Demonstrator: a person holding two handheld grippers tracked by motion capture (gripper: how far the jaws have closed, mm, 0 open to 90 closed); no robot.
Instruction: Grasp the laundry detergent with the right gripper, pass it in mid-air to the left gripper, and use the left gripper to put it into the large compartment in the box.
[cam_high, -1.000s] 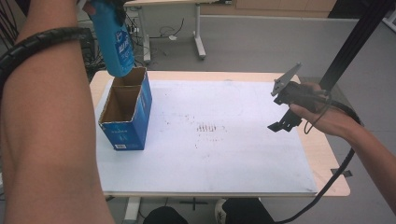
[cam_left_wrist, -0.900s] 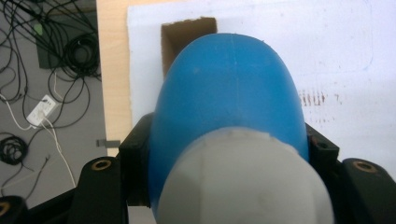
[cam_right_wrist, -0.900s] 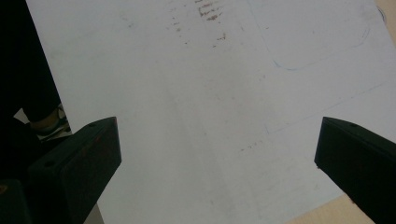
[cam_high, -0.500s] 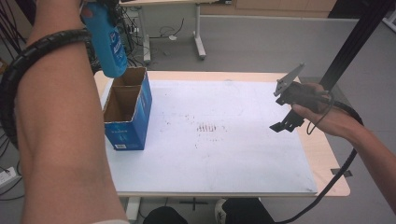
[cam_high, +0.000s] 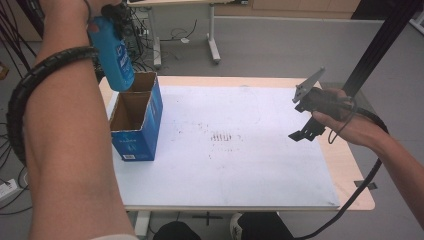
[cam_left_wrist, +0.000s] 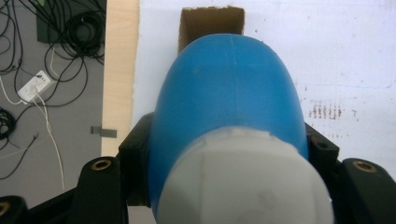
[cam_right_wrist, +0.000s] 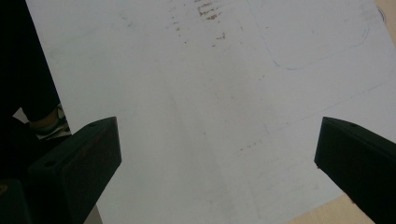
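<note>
A blue bottle (cam_high: 113, 56) with a white cap (cam_left_wrist: 243, 182) hangs bottom-down from my left gripper (cam_high: 113, 11), which is shut on its upper part just below the cap. The bottle's bottom is right above the near rim of an open blue cardboard box (cam_high: 139, 125) at the table's left. In the left gripper view the box's brown opening (cam_left_wrist: 211, 22) shows past the bottle (cam_left_wrist: 229, 88). My right gripper (cam_high: 303, 119) hovers over the table's right side, held in a hand. Its jaws (cam_right_wrist: 217, 140) stand wide open with nothing between them.
A white sheet (cam_high: 235, 165) with faint brown smudges (cam_high: 225, 137) covers the wooden table (cam_high: 350, 170). A black post (cam_high: 372, 47) rises at the back right. Cables (cam_left_wrist: 51, 46) lie on the floor to the left, and another desk's legs (cam_high: 214, 35) stand behind.
My left hand has lowered the blue bottle toward the box's opening and shifted it slightly left. The right gripper has stayed where it was.
</note>
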